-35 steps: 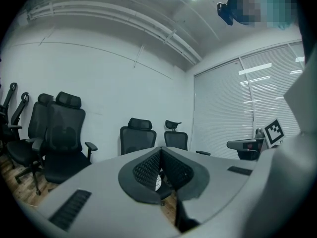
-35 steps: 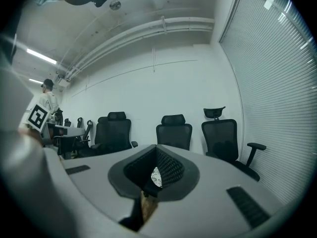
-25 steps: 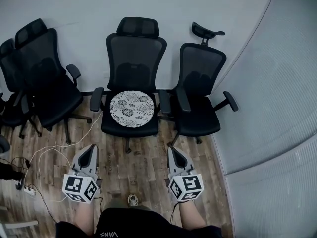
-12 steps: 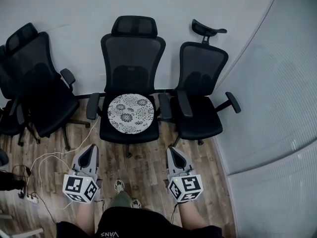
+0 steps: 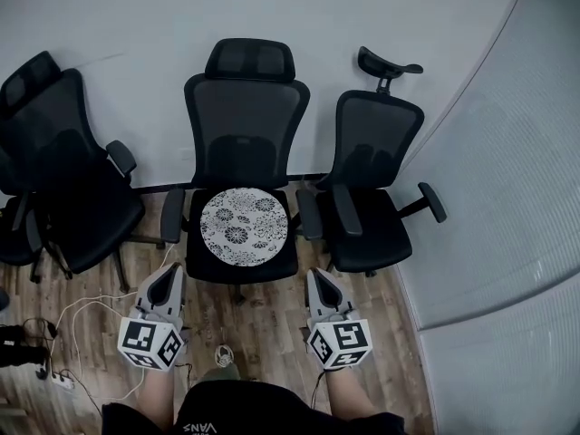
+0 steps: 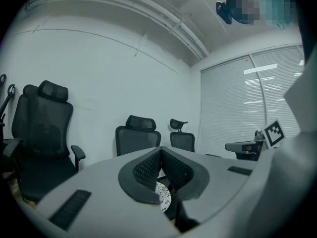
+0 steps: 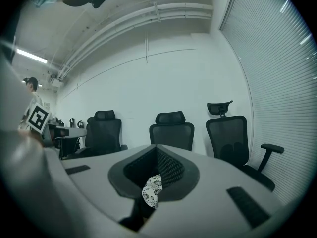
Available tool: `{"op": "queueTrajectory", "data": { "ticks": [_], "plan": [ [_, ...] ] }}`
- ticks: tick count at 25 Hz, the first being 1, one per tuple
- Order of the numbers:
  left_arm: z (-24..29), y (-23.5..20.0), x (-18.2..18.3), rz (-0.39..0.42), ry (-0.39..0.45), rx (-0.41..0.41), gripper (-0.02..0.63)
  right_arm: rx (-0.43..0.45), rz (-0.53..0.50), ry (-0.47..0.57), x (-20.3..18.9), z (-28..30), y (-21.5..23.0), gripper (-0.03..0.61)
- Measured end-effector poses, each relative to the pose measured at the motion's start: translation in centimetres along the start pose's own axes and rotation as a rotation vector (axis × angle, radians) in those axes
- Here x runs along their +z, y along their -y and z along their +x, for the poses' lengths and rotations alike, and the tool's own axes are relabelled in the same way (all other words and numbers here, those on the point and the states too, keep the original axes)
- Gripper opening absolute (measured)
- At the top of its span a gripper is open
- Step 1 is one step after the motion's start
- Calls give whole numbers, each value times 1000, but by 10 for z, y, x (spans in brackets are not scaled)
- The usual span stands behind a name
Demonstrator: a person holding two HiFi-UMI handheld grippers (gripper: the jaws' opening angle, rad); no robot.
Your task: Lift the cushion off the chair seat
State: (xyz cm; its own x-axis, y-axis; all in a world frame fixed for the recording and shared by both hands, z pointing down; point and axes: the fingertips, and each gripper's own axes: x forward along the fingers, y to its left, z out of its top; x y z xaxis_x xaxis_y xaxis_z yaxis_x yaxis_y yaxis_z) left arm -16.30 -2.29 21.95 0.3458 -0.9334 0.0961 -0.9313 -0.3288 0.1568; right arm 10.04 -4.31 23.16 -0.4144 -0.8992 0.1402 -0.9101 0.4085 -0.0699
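Round cushion (image 5: 243, 227) lies on the middle chair (image 5: 246, 120)
The left gripper (image 5: 169, 275) and right gripper (image 5: 319, 277) hover near its front, jaws clenched together (both empty).

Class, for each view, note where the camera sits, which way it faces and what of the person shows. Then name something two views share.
Head view: on the person's head, looking steeply down at the cushion on the middle chair; left tongs, right tongs, legs show.
Left gripper view: on the left tongs, facing roughly level toward the middle chair; shut jaws show.
Right gripper view: on the right tongs, likewise; shut jaws show.
Shared: both gripper views glimpse the cushion.
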Motion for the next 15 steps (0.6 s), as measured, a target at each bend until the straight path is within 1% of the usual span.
{"op": "queueTrajectory", "data": {
  "ticks": [9, 15],
  "plan": [
    [44, -46, 12, 9, -17, -45, 9, -46, 10, 2, 8, 53, -6, 17],
    [75, -54, 5, 2, -36, -65, 9, -67, 15, -24, 2, 75, 10, 17]
  ]
}}
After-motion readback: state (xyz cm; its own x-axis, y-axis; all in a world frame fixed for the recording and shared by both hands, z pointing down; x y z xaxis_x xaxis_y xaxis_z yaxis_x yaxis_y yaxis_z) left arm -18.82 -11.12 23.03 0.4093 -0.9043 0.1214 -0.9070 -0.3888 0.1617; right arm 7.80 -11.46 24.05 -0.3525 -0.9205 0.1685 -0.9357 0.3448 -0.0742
